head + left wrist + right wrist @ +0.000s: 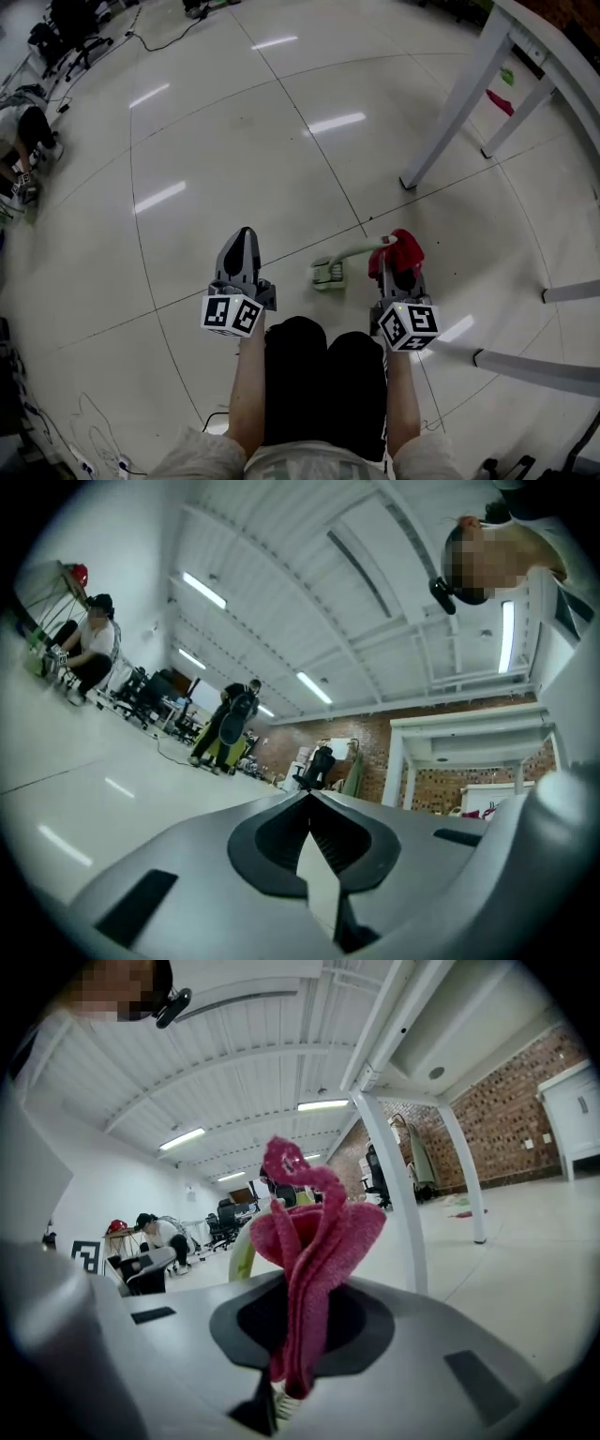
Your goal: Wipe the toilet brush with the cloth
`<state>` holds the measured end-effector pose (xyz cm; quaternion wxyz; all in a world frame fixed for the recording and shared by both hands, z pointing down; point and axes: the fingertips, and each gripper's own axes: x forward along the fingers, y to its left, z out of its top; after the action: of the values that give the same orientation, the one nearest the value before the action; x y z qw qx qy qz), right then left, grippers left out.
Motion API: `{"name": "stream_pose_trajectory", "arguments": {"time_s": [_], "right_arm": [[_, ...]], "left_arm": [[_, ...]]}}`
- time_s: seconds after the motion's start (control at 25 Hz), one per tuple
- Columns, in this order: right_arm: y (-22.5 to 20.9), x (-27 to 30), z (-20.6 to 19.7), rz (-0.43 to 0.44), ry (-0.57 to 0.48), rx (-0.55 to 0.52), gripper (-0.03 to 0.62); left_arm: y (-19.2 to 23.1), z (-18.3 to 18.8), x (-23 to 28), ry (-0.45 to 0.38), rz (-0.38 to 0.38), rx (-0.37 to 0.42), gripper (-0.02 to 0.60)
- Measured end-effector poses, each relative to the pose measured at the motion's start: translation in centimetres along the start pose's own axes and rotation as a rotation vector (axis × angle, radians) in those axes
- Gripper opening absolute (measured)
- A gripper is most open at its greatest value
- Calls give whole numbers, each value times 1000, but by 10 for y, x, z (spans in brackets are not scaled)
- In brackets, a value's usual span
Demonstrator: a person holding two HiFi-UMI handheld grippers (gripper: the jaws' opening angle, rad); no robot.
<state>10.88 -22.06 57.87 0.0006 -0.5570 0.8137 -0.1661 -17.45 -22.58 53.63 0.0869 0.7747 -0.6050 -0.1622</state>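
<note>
Toilet brush lying on the floor, cloth being pinched at its handle end.
The pale green toilet brush is resting on the glossy tiled floor, its head pointing left and its curved handle running right up to the red cloth. The right gripper is clamping that cloth, whose folds are standing up out of the jaws. The left gripper is hovering left of the brush, apart from it, jaws pressed together on nothing. A white table leg is standing beyond.

Pale green plastic toilet brush rests its head on the floor, handle reaching up to the bunched pink terry cloth pinched in the right gripper
</note>
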Motion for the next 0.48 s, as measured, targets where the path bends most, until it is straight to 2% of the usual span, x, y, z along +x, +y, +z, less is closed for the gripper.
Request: {"name": "stream_pose_trajectory", "arguments": {"time_s": [0.12, 0.24, 0.36, 0.48], "right_arm": [[6, 5, -4, 4, 0, 3, 32], [10, 5, 2, -17, 16, -4, 31], [11, 1, 44, -77, 56, 11, 32], [28, -27, 105, -149, 114, -39, 31]], "left_arm": [[8, -7, -7, 20, 9, -1, 3], [6, 8, 2, 14, -6, -3, 3], [-18, 63, 33, 7, -55, 11, 3], [-54, 148, 45, 14, -82, 51, 3]]}}
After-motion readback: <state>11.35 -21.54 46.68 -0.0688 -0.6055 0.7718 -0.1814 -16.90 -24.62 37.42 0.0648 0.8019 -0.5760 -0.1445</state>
